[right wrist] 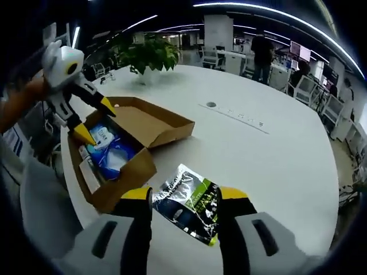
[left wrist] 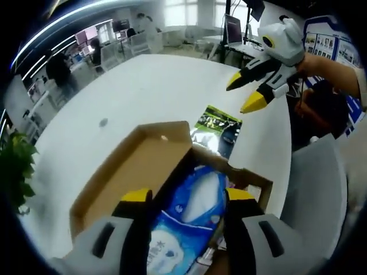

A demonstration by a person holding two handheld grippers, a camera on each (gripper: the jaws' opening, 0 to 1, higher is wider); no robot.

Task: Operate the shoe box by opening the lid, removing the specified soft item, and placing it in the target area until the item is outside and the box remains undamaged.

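The cardboard shoe box (left wrist: pixel 252 182) (right wrist: pixel 123 183) lies open on the white table, its lid (left wrist: pixel 143 166) (right wrist: pixel 155 123) folded flat to one side. Inside lies a soft blue and white package (left wrist: pixel 195 206) (right wrist: pixel 112 152). My left gripper (left wrist: pixel 188 196) (right wrist: pixel 96 120) hovers just over that package, jaws open on either side of it and not touching. My right gripper (right wrist: pixel 184 195) (left wrist: pixel 243 93) is held in the air beyond the box, open with nothing in it. Below it a green and silver bag (left wrist: pixel 218 123) (right wrist: pixel 186 209) lies flat on the table.
The round white table (left wrist: pixel 143 86) (right wrist: pixel 258 149) has a cable port (right wrist: pixel 211 105) near its middle. A potted plant (right wrist: pixel 150 54) stands at its far edge. Grey chair backs (left wrist: pixel 318 189) (right wrist: pixel 40 212) sit close to the box. People and desks are in the background.
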